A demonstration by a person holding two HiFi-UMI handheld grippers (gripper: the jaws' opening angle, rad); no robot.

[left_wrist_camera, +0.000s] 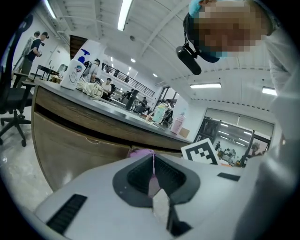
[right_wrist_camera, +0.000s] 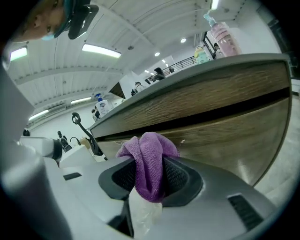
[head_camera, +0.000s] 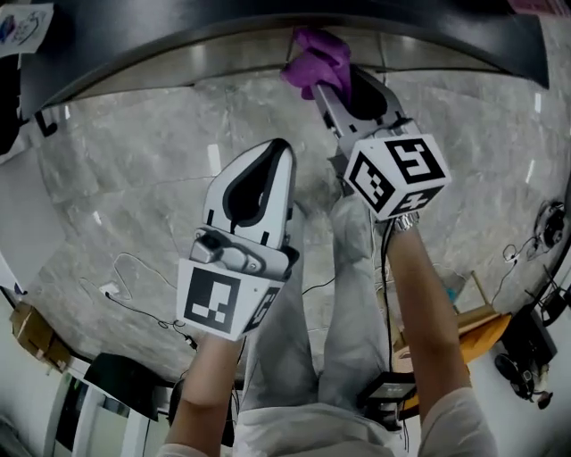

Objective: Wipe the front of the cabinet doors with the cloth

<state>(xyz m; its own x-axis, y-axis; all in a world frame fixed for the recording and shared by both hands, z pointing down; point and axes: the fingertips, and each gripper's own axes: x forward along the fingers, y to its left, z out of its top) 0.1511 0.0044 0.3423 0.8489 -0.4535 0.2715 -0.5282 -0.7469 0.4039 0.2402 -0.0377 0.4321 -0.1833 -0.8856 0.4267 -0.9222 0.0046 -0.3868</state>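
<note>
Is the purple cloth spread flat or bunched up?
Bunched: the purple cloth is wadded into folds, clamped in the right gripper.

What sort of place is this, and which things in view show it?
Probably a big open office or lab: a long wood-fronted counter with bottles on top, an office chair, and strip lights on a high ceiling.

Pink bottle (right_wrist_camera: pixel 224 37) on countertop (right_wrist_camera: pixel 211 70); black office chair (left_wrist_camera: pixel 11 104)
</note>
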